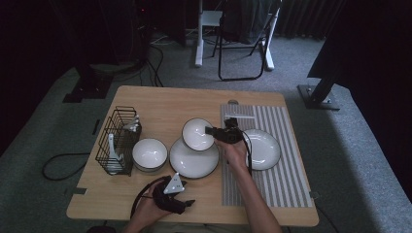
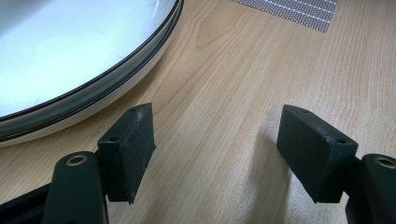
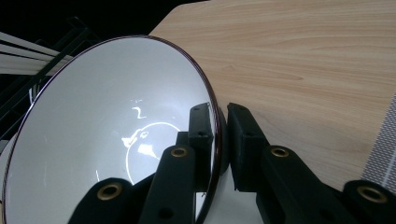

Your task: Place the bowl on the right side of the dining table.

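From the high view, a wooden table [image 1: 155, 97] is seen with a striped mat [image 1: 286, 179] laid on its right part. A white bowl with a dark rim [image 1: 197, 133] is held by the right claw [image 1: 216, 132] at its right edge, above the far edge of a large white plate [image 1: 192, 162]. A second bowl [image 1: 149, 154] sits left of that plate, next to a black wire rack [image 1: 116, 141] at the table's left side. Another white plate [image 1: 265, 150] lies on the mat, just right of the right hand [image 1: 235, 151]. The left claw [image 1: 187, 203] is held low over bare wood near the front edge of the table, in the left hand [image 1: 148, 208].

In the left gripper view, the left claw [image 2: 217, 140] is seen spread wide apart with nothing between its jaws, over bare table [image 2: 243, 84]. The dark-rimmed edge of the large plate [image 2: 93, 84] is seen at upper left, and a corner of the mat [image 2: 299, 11] at the top.

In the right gripper view, the right claw [image 3: 219, 140] is seen clamped on the rim of the bowl [image 3: 93, 121], one jaw inside and one outside. The bowl is tilted, its glossy white inside marked by light reflections and its thin rim dark. The rack's wires [image 3: 42, 74] are seen behind it at the left.
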`<state>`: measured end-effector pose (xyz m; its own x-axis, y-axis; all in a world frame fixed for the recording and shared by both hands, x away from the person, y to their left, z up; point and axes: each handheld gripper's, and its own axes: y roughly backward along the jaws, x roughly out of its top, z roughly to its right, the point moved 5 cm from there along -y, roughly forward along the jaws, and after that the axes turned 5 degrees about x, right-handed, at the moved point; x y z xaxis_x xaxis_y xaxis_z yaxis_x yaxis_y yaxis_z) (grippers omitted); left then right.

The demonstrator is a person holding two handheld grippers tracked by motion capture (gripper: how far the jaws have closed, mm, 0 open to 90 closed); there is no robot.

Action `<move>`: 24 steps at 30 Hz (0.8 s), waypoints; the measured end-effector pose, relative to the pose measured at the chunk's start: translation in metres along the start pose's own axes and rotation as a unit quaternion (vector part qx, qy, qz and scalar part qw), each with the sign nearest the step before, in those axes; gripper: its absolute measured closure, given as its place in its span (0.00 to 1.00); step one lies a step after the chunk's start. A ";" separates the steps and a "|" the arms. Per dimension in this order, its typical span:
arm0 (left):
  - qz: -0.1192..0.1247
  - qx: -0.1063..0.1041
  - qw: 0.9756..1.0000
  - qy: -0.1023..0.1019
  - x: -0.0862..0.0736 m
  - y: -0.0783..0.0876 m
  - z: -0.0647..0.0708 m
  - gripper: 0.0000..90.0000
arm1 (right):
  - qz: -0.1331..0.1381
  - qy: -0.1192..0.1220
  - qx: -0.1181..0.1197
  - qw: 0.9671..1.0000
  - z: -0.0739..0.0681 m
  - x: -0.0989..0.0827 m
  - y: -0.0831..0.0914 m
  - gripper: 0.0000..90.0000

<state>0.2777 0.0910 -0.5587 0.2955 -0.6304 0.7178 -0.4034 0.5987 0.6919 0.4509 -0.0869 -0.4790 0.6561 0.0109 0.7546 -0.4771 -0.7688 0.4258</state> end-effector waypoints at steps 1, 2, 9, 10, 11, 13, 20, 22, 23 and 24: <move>0.000 0.000 1.000 0.000 0.000 0.000 0.000 0.32 | 0.000 -0.001 -0.001 1.000 0.001 0.000 0.001 0.90; 0.000 0.000 1.000 0.000 0.000 0.000 0.000 0.32 | 0.000 -0.001 -0.001 1.000 0.001 0.000 0.001 0.90; 0.000 0.000 1.000 0.000 0.000 0.000 0.000 0.32 | 0.003 -0.005 -0.010 1.000 0.009 -0.002 0.008 0.90; 0.000 0.000 1.000 0.000 0.000 0.000 0.000 0.32 | 0.003 -0.005 -0.010 1.000 0.009 -0.002 0.008 0.90; 0.000 0.000 1.000 0.000 0.000 0.000 0.000 0.32 | 0.005 -0.008 -0.013 1.000 0.011 -0.002 0.010 0.90; 0.000 0.000 1.000 0.001 0.000 0.000 0.000 0.32 | 0.005 -0.010 -0.015 1.000 0.014 -0.003 0.011 0.90; 0.000 0.000 1.000 0.001 0.000 0.000 0.000 0.32 | 0.009 -0.014 -0.027 1.000 0.022 -0.004 0.020 0.90; 0.000 0.000 1.000 0.001 0.000 0.000 0.000 0.32 | 0.009 -0.016 -0.031 0.999 0.026 -0.005 0.024 0.90; 0.000 0.000 1.000 0.001 0.000 0.000 0.000 0.32 | 0.009 -0.016 -0.031 0.999 0.026 -0.005 0.024 0.90; 0.000 0.000 1.000 0.001 0.000 0.000 0.000 0.32 | 0.009 -0.017 -0.032 0.999 0.027 -0.006 0.025 0.90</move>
<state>0.2777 0.0909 -0.5587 0.2962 -0.6294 0.7184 -0.4032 0.5995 0.6914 0.4514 -0.1232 -0.4864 0.6656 -0.0244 0.7459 -0.5250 -0.7256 0.4448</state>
